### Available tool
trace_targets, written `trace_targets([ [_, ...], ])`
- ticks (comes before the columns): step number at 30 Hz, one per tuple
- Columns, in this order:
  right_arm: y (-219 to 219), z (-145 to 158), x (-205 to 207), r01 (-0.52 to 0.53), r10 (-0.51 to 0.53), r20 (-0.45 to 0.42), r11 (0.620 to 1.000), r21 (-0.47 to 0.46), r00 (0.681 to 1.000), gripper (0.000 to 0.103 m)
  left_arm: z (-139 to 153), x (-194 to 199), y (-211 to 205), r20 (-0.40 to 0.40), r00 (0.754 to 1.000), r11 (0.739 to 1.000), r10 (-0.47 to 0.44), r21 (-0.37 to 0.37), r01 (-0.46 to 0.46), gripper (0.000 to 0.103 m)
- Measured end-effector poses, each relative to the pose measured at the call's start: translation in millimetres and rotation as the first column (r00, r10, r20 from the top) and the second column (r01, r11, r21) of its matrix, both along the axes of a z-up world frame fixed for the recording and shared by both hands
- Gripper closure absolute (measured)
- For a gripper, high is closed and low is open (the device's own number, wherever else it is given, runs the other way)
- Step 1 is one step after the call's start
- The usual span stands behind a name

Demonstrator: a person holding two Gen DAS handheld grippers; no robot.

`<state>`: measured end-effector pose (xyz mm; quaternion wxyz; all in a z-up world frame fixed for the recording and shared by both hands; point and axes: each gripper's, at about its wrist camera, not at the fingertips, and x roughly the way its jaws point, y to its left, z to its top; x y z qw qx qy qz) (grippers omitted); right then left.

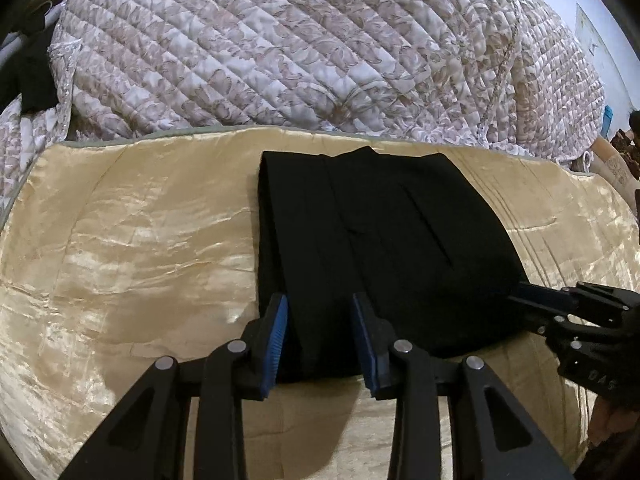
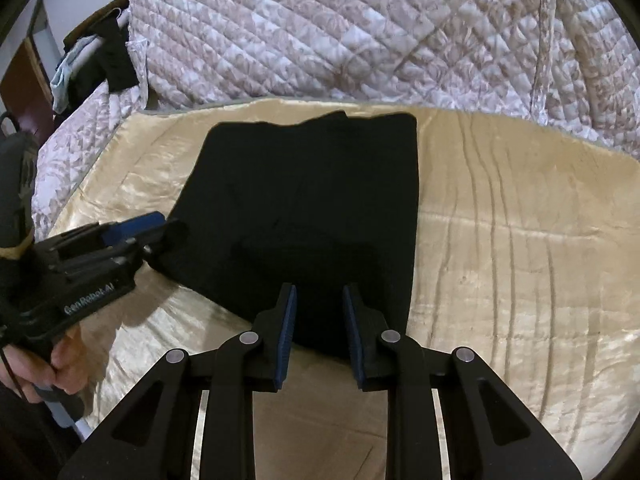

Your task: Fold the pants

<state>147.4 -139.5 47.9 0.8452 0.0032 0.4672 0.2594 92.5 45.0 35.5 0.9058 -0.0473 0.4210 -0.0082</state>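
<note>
Hidden or unclear: the folded black fabric pants (image 1: 372, 248) are so dark that their folds, seams and layers barely show; a few faint creases and one slanted slit-like line can be made out in the left wrist view, and whether that line is a pocket cannot be told.
Cut off: the person's hand (image 2: 38, 364) on the left tool's handle shows only in part at the frame edge; the room beyond the bedding is squeezed into the corners.
Pants, place: they lie flat as a rough rectangle on the shiny cream satin quilt (image 1: 132, 248), with their far edge close to the quilt's grey-trimmed far border.
Left gripper (image 1: 320, 336): black arms with blue ribbed pads, jaws spread apart over the near edge of the pants; dark cloth lies in the gap, but the pads do not visibly press on it.
Right gripper (image 2: 319, 328): jaws apart but closing, over the near edge of the pants towards their right corner; cloth shows between the pads, and contact cannot be made out.
Each from the other's view: both come in at the near corners, tips at the cloth's edge.
Around: a quilted bedspread with a pale brown floral print (image 1: 304, 40) is heaped behind the satin quilt; dark clothing (image 2: 112, 60) hangs at the far left.
In the way: each gripper's own arms cover the nearest strip of quilt.
</note>
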Motion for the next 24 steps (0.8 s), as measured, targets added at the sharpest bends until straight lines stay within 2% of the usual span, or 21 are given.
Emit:
trace_targets([
  [5,-13.6,9.3,-0.5,0.039,-0.038,0.030,0.999,-0.016,0.999,0.080,5.1,-4.6,11.2,0.002,0.999,0.999,0.036,-0.008,-0.036,0.066],
  [9,-19.8,1.5,1.1,0.046,-0.046,0.001,0.998,-0.044,0.999,0.080,3.8,-4.9,15.5,-0.006,0.999,0.999,0.044,0.000,-0.044,0.066],
  [15,-29.7,4.8,-4.3,0.064,-0.064,-0.008,0.997,-0.035,0.998,0.079,2.5,-8.6,20.2,-0.011,0.998,0.998,0.066,-0.001,-0.066,0.066],
  [18,-33.0,2.0,-4.9,0.072,-0.073,-0.028,0.997,-0.025,0.997,0.079,3.8,-11.7,24.7,-0.018,0.995,0.995,0.097,-0.021,-0.097,0.066],
  [22,-32.0,12.9,-10.6,0.084,-0.083,0.013,0.996,-0.032,0.996,0.079,8.6,-17.8,31.1,-0.024,0.990,0.990,0.138,-0.030,-0.139,0.067],
  [24,-30.0,15.2,-12.6,0.078,-0.078,0.021,0.997,-0.021,0.997,0.079,13.3,-23.4,31.9,-0.010,0.991,0.988,0.133,-0.071,-0.133,0.067],
])
